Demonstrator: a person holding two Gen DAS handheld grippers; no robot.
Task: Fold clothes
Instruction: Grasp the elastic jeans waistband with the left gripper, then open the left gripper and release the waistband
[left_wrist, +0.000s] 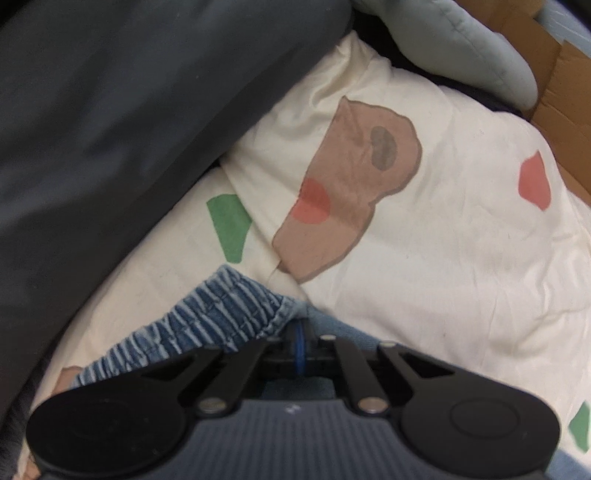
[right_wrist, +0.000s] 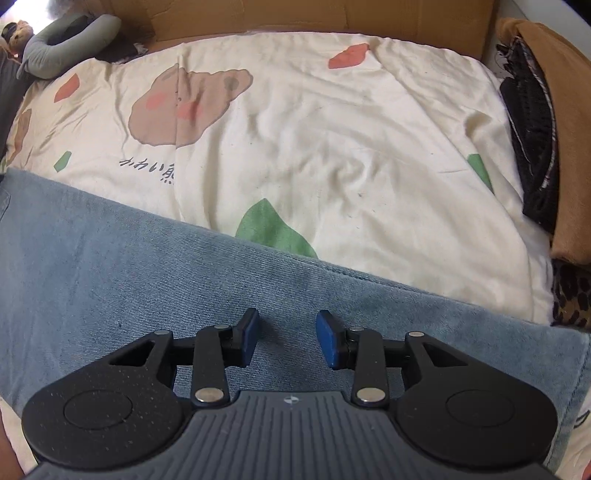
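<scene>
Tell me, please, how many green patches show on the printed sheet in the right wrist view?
3: a small patch at the far left, a large leaf shape beside the jeans, and a patch near the right edge. The jeans may hide more.

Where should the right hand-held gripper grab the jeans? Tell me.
Take the far edge of the jeans, from above. The denim lies flat on the bedsheet, so only an edge offers a lip. The right hand-held gripper hangs open above it.
</scene>
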